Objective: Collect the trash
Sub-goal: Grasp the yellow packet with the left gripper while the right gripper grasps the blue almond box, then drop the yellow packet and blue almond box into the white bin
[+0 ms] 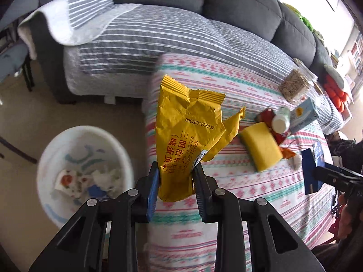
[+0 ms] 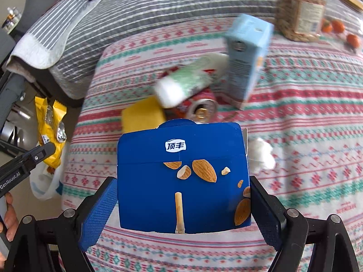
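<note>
Fingers of the left gripper (image 1: 175,176) clamp a crumpled yellow wrapper (image 1: 188,133), which stands up from between them; a white bin (image 1: 84,170) of trash sits left of them, beside the desk (image 1: 261,185). Right gripper (image 2: 183,201) fingers stand wide, pressing both sides of a blue snack box (image 2: 181,181); beyond it lie a can (image 2: 202,111) and a yellow sponge (image 2: 143,116).

Blurred bin (image 1: 86,170) contents (scraps unclear); jar (image 2: 301,6) cut off.
</note>
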`<state>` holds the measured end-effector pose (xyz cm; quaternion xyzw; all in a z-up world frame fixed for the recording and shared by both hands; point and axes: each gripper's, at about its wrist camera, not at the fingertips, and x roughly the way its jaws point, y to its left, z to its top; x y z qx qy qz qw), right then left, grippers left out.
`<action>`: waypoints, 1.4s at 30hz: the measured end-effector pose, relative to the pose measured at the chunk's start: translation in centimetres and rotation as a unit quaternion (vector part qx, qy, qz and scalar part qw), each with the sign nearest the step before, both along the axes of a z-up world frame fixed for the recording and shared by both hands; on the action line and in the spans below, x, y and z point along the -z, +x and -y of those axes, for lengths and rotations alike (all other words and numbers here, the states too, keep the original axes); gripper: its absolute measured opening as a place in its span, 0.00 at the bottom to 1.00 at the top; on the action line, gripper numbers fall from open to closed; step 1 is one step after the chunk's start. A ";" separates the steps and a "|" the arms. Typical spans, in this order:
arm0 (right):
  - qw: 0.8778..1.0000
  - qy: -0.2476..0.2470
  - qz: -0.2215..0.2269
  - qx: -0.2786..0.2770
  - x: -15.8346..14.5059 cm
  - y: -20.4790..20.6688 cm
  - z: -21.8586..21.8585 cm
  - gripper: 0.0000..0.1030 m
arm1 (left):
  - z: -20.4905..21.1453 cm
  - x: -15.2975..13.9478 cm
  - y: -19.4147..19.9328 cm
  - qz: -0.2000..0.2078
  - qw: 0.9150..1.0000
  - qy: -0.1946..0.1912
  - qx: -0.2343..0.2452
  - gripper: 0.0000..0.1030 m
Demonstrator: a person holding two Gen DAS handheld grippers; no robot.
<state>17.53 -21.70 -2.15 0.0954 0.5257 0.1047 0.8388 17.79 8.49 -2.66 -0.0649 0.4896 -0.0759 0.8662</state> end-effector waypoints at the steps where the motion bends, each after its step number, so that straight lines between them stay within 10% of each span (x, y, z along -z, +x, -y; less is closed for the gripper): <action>1: 1.000 0.001 0.002 -0.005 0.0 0.1 -0.6 0.89 | -0.8 0.1 -0.2 -0.001 1.000 0.002 -0.005 0.30; 18: 0.996 -0.004 0.025 -0.091 1.0 2.1 -12.4 0.89 | -11.9 2.7 -1.8 -0.037 0.996 0.019 -0.077 0.30; 21: 0.994 0.000 0.029 -0.103 1.3 2.5 -14.6 0.89 | -13.1 3.1 -1.8 -0.043 0.995 0.024 -0.085 0.41; 24: 0.993 0.006 0.032 -0.116 1.5 2.7 -16.7 0.89 | -14.1 3.6 -1.8 -0.059 0.992 0.051 -0.104 0.73; 42: 0.981 0.024 0.049 -0.186 4.2 4.1 -26.5 0.89 | -19.3 3.4 -5.2 -0.059 0.979 0.115 -0.156 0.85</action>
